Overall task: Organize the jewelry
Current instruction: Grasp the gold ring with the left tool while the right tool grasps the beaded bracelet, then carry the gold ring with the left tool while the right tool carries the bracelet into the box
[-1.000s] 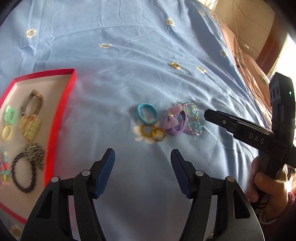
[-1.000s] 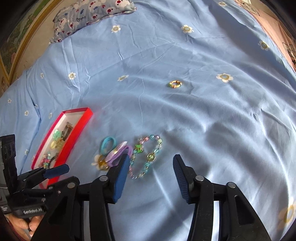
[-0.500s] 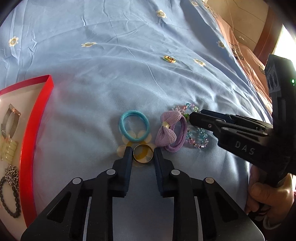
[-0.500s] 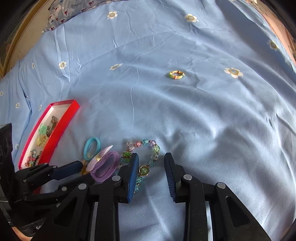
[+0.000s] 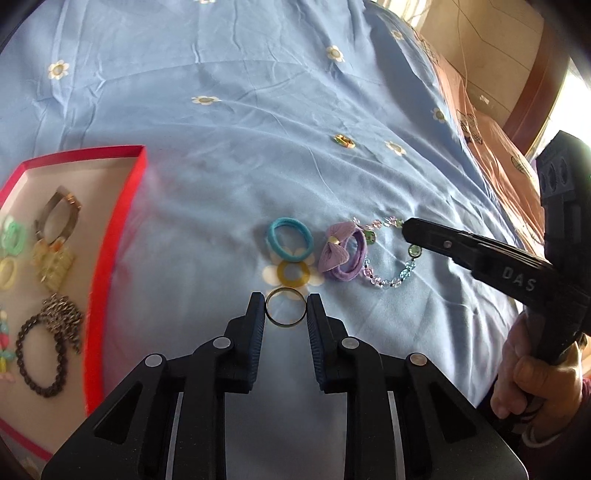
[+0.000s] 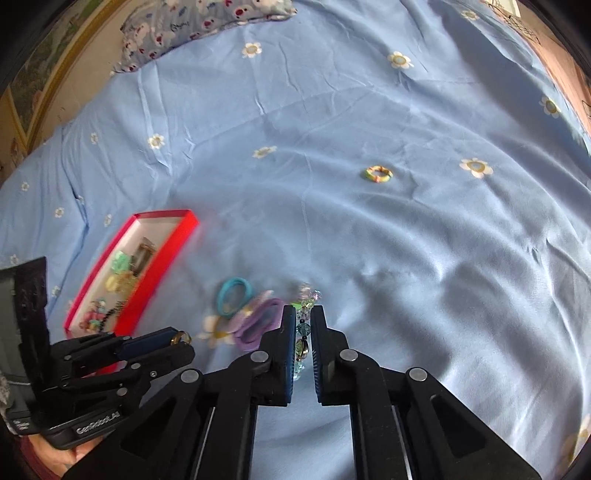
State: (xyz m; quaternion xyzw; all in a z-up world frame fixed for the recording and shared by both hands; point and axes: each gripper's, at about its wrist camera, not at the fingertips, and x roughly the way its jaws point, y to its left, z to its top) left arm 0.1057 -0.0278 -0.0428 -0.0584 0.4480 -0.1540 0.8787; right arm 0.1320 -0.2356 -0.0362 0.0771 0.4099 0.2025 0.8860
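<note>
My left gripper [image 5: 286, 304] is shut on a thin gold ring [image 5: 286, 312], held just above the blue sheet; the ring also shows in the right wrist view [image 6: 181, 336]. My right gripper [image 6: 303, 314] is shut on a pastel beaded bracelet [image 6: 303, 328], which also shows in the left wrist view [image 5: 388, 280]. A teal hair tie [image 5: 290, 239] and a purple bow hair tie [image 5: 341, 254] lie between the two grippers. The red tray [image 5: 122, 221] at the left holds several bracelets and hair ties.
A small multicoloured ring [image 6: 377, 174] lies alone farther out on the blue flowered sheet [image 6: 406, 258]. A patterned pillow [image 6: 207, 22] lies at the far edge. An orange cover [image 5: 491, 140] borders the sheet on the right.
Both grippers moved in and closed: the left on the gold ring, the right on the beaded bracelet. The gold ring has since come off the printed flower toward me.
</note>
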